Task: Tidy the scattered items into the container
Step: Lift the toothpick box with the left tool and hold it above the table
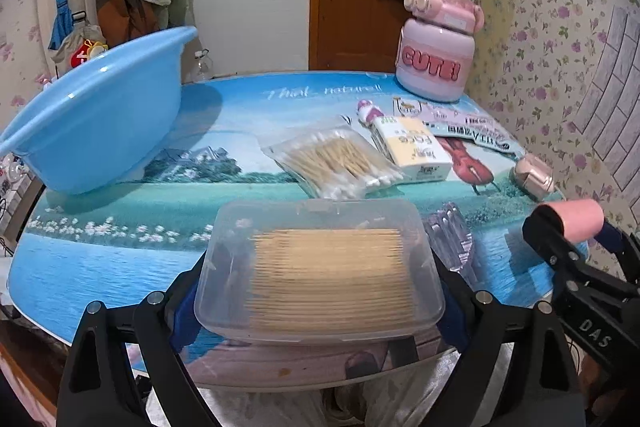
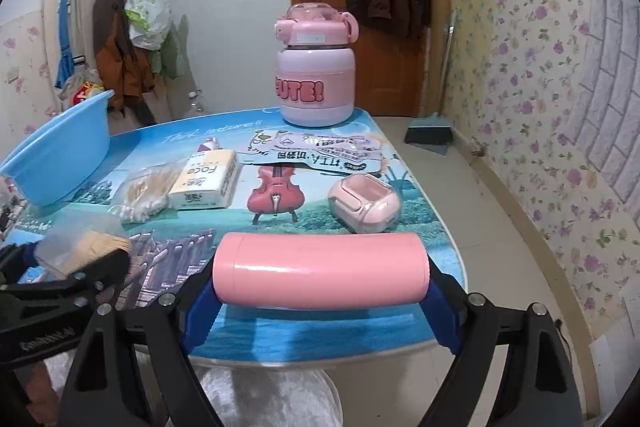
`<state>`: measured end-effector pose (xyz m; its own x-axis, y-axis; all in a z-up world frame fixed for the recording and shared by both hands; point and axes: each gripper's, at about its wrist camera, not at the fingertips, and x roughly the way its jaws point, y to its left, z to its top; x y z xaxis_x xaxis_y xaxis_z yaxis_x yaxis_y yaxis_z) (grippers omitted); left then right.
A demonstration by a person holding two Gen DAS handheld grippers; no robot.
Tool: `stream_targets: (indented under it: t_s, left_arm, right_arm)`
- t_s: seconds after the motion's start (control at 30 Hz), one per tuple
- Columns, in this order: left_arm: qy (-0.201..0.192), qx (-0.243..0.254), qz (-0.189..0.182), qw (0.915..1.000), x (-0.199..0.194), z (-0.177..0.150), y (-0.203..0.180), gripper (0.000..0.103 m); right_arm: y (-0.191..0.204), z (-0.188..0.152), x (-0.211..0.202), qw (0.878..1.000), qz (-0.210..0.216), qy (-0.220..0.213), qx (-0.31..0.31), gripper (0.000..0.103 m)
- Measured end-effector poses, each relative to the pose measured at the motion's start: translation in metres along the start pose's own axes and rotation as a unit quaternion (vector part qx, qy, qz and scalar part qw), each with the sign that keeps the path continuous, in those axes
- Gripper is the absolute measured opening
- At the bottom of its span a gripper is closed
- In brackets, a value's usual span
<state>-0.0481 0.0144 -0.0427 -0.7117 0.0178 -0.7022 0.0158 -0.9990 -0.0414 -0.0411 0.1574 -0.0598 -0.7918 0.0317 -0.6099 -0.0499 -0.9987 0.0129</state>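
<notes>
Left wrist view: the left gripper (image 1: 320, 283), tilted downward, clamps a clear toothpick box (image 1: 320, 269) between wide jaws, the blue basin (image 1: 92, 115) ahead to its left. The right gripper (image 2: 320, 277) beside it grips a pink cylinder (image 2: 320, 269) crosswise above the table (image 2: 320, 335).

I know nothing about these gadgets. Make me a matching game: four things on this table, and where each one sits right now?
Things:
1. clear plastic box of toothpicks
2. pink cylinder
3. blue plastic basin
4. pink jar lettered CUTE

Places:
A. far end of the table, upright
B. between the right gripper fingers
C. table's left edge, tilted
D. between the left gripper fingers

Pairs: 1-D, 2-B, 3-C, 4-A
</notes>
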Motion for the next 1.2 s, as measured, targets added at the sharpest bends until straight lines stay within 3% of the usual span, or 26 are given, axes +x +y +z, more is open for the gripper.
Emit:
stream_targets:
  t_s: [0.2,0.6,1.2]
  left_arm:
    - [-0.022,0.000,0.013,0.9997,-0.024,0.001,0.011,0.092]
    - [-0.059,-0.010,0.021,0.9980,-0.058,-0.011,0.036,0.092]
    - [-0.059,-0.018,0.017,0.9979,-0.065,-0.015,0.043,0.092]
  right_arm:
    - [0.005,-0.002,-0.020,0.999,-0.024,-0.019,0.015,0.087]
    - [0.024,-0.009,-0.045,0.998,-0.033,-0.052,0.003,0.087]
    - [0.033,-0.012,-0.045,0.999,-0.027,-0.038,-0.010,0.087]
